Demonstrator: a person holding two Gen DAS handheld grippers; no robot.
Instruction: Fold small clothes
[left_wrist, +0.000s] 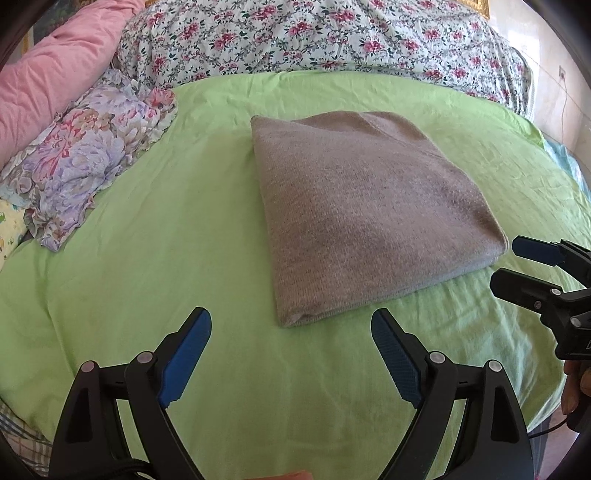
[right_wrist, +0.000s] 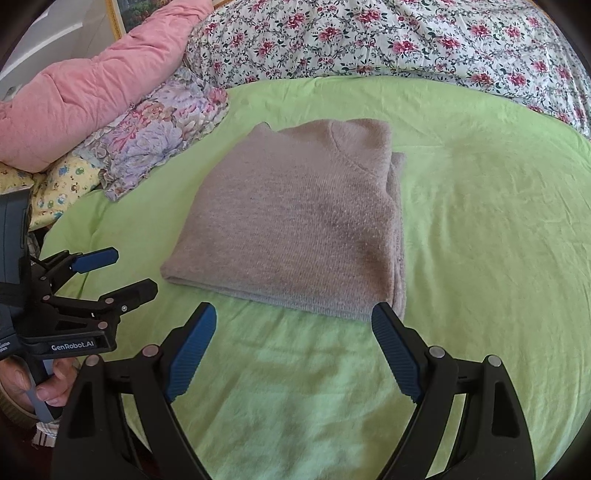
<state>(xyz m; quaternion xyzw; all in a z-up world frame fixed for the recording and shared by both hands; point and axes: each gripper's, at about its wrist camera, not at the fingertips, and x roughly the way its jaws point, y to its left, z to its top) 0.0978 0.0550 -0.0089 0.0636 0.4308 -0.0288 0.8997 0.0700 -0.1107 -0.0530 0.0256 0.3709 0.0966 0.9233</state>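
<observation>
A grey-beige knit sweater (left_wrist: 365, 214) lies folded into a neat rectangle on the green bedsheet (left_wrist: 166, 258); it also shows in the right wrist view (right_wrist: 295, 225), with its collar at the far edge. My left gripper (left_wrist: 291, 325) is open and empty, hovering just in front of the sweater's near corner. My right gripper (right_wrist: 293, 321) is open and empty, just in front of the sweater's near edge. Each gripper shows in the other's view: the right one (left_wrist: 506, 264) at the right, the left one (right_wrist: 133, 269) at the left.
A pink quilt (right_wrist: 92, 88) and a floral duvet (right_wrist: 388, 40) pile along the far side of the bed. A pastel floral pillow (left_wrist: 88, 155) lies left of the sweater. A patterned yellow cloth (right_wrist: 62, 188) sits at the left edge.
</observation>
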